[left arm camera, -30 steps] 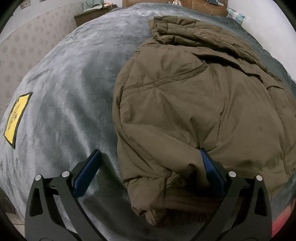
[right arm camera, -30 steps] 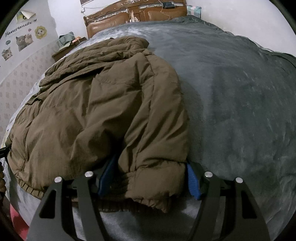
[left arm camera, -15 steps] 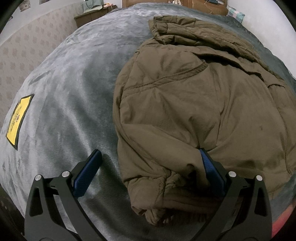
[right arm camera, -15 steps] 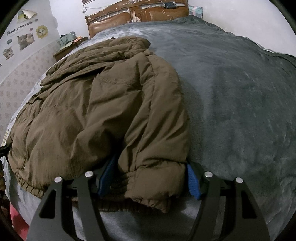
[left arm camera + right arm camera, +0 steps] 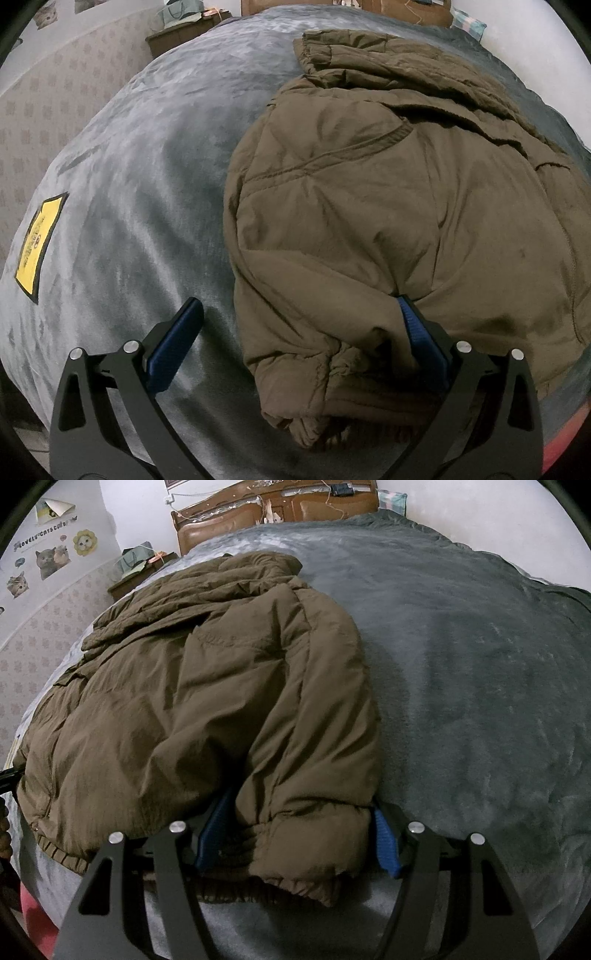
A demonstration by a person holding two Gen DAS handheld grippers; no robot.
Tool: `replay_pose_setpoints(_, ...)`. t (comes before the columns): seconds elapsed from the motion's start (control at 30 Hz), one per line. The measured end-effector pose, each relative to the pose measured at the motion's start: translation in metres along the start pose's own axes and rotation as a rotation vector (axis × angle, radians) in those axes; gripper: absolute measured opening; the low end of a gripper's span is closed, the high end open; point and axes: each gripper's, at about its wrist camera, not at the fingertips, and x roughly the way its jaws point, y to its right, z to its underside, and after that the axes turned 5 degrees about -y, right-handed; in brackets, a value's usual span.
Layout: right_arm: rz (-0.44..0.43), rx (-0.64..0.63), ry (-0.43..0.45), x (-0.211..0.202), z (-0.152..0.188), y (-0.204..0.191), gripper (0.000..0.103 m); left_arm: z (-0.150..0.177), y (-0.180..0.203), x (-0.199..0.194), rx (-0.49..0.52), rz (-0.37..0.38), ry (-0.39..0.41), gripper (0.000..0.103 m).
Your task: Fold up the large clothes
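Note:
A brown padded jacket (image 5: 388, 206) lies on a grey blanket-covered bed (image 5: 140, 192), sleeves folded in over its body. My left gripper (image 5: 299, 332) is open at the jacket's near left corner: its right pad (image 5: 421, 336) is tucked under a fold of the sleeve cuff, its left pad (image 5: 173, 350) rests on the blanket. In the right wrist view the jacket (image 5: 192, 701) fills the left half. My right gripper (image 5: 295, 838) is open with the right sleeve cuff (image 5: 306, 845) between its blue pads, which stand apart on either side.
A yellow label (image 5: 38, 243) is sewn on the blanket at the left. A wooden headboard (image 5: 277, 509) and a nightstand (image 5: 140, 572) stand at the far end. The bed's right half (image 5: 480, 686) is bare blanket. Red floor (image 5: 33, 904) shows below the near edge.
Almost nothing. Both grippers stay in place at the jacket's near corners; the views shift only slightly.

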Motion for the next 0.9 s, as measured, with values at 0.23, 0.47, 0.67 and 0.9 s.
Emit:
replay_pose_setpoints(0.23, -0.008, 0.001, -0.001, 0.000, 0.000, 0.003, 0.068, -0.001, 0.001, 0.001, 0.004, 0.005, -0.002, 0.099)
replay_pose_setpoints(0.47, -0.024, -0.010, -0.016, 0.003, -0.001, 0.003, 0.064, 0.000, 0.011, 0.002, 0.025, 0.046, -0.005, 0.075)
replay_pose_setpoints(0.67, -0.044, -0.051, -0.041, 0.005, -0.001, -0.001, 0.051, -0.003, 0.019, 0.002, 0.065, 0.055, -0.001, 0.058)
replay_pose_setpoints(0.9, -0.058, -0.097, -0.039, 0.004, -0.003, -0.009, 0.031, -0.004, 0.027, -0.005, 0.096, 0.056, 0.007, 0.037)
